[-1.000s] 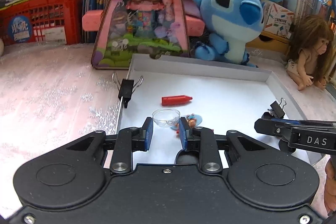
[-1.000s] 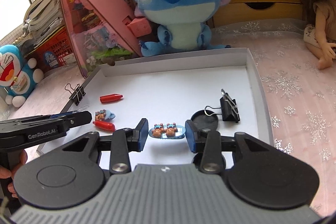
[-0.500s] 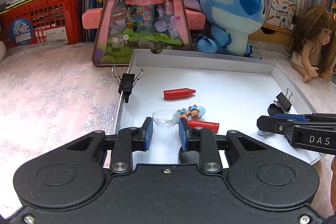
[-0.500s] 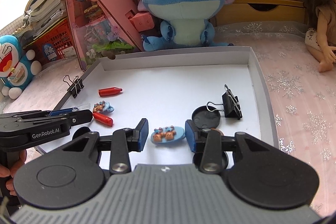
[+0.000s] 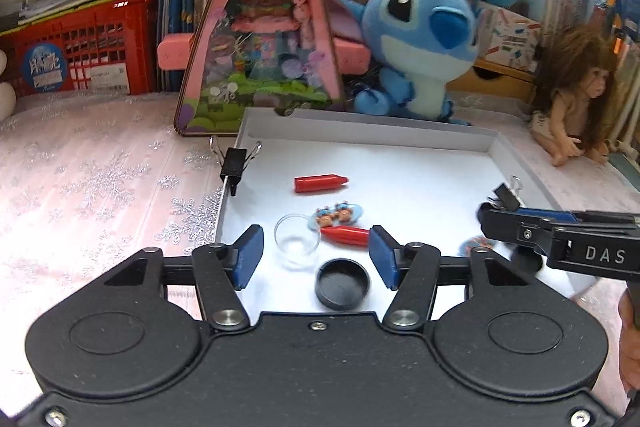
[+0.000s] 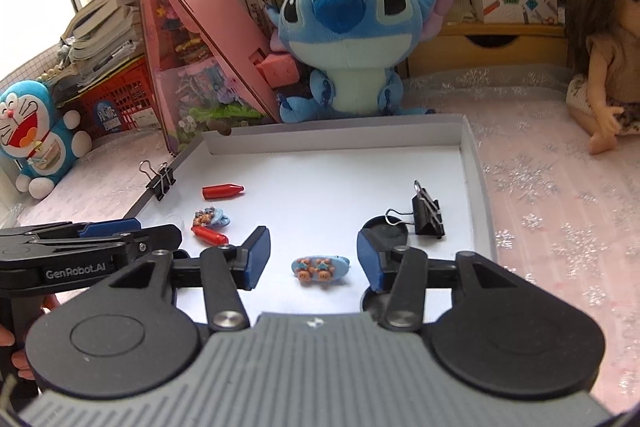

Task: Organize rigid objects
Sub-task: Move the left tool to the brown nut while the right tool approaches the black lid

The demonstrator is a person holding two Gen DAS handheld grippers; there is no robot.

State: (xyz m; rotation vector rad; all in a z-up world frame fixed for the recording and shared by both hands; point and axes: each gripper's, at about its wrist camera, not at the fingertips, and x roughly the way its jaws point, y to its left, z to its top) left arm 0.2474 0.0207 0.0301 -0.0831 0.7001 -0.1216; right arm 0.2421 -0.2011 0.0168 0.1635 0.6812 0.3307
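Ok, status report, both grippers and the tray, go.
Left gripper open over clear cup and black lid. Right gripper open around bear clip. Nothing held; white tray unobstructed.

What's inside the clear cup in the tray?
Nothing visible: through the clear cup only the white tray floor shows. A red cap lies just beside it, outside. The right wrist view barely shows the cup, so no second check.

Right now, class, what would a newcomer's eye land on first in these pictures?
The big blue Stitch plush sits behind the white tray, beside a pink triangular toy house. In the tray lie two red crayons and bear hair clips, with the open right gripper hovering over one.
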